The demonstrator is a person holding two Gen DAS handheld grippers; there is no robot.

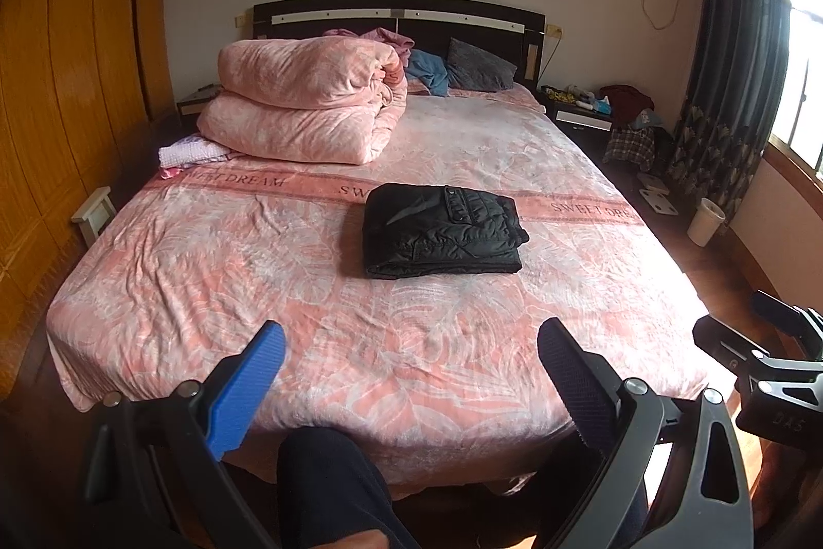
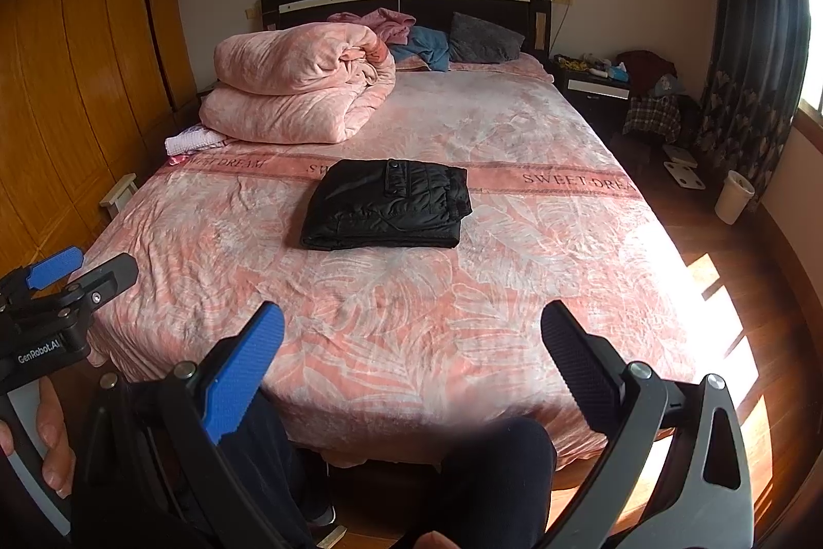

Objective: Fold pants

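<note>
1. Two grippers, left gripper (image 1: 411, 343) and right gripper (image 2: 411, 328), hung released, jaws spread wide, holding nothing, short of the bed's foot.
2. One black pants (image 1: 442, 230) bundle lay folded mid-bed (image 1: 206, 250).
3. One rolled pink quilt (image 1: 303, 101) sat beyond the pants, by the headboard.

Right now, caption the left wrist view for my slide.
Open left gripper held back from the bed; black pants lie folded mid-bed.

Rolled pink quilt (image 1: 303, 101) on the bed (image 1: 206, 271), grey pillow (image 1: 478, 68) by the headboard (image 1: 396, 15).
</note>
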